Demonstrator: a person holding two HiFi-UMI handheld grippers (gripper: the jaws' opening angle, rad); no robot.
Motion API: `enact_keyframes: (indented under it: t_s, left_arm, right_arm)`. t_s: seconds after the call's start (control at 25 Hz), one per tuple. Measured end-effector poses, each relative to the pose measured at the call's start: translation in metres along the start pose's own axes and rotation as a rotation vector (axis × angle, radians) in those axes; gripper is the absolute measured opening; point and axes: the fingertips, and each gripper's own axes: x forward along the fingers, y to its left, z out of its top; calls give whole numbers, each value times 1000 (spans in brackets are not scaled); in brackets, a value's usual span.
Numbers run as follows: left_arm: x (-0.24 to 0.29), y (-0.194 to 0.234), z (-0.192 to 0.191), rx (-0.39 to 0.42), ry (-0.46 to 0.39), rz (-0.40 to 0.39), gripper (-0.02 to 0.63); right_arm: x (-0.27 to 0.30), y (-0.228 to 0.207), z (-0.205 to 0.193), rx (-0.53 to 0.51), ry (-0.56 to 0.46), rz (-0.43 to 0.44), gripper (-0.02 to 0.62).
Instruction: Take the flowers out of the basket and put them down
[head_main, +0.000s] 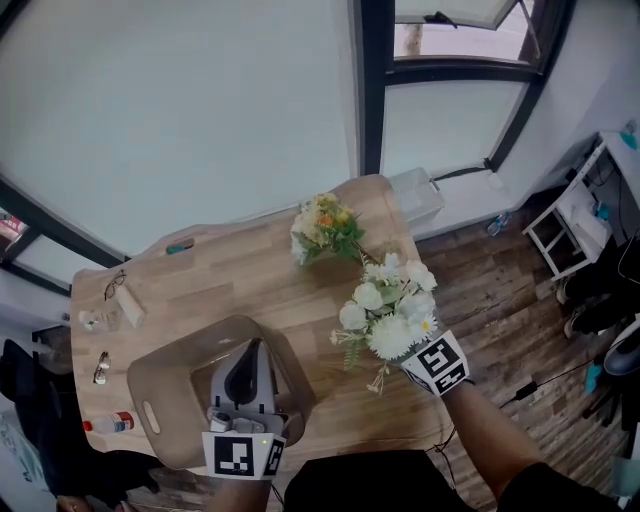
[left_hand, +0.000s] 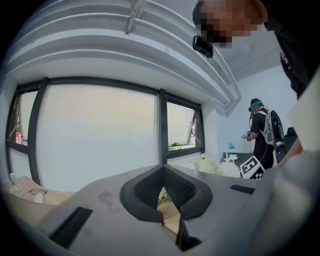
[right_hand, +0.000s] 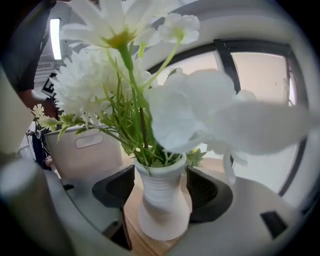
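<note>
White vase (right_hand: 161, 202) stands upright on the bench (right_hand: 131, 207) between the parted jaws of the right tool (right_hand: 161, 186), touching neither.

In the head view the white flowers (head_main: 392, 315) cover their vase (right_hand: 161, 200) all over, and they cover the jaws of the right hand-held gripper (head_main: 418, 348) too. The left hand-held gripper (head_main: 246, 352) sits in front of part of the basket (head_main: 160, 395), so some of its inside can't be seen. The little things (head_main: 105, 320) at the left end of the bench (head_main: 220, 275) are too small to tell. In the right gripper view the closest blooms (right_hand: 235, 115) are a white blur, the top bloom (right_hand: 112, 22) is cut off by the picture's edge, and leaves (right_hand: 120, 125) hide part of the basket. In the left gripper view the other bunch (left_hand: 162, 194) is only a sliver between the jaws.
</note>
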Motion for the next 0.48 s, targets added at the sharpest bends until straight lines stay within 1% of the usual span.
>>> enact_keyframes:
  t_s: [0.16,0.48]
  left_arm:
    - [-5,-5,9,-1,-14,-17,2]
    - [-23,-4,23,3,-38,-33,2]
  right_arm:
    - [-11,-4,-2,7,6,-39,328]
    - [-42,-4,-7,54,14,-106,328]
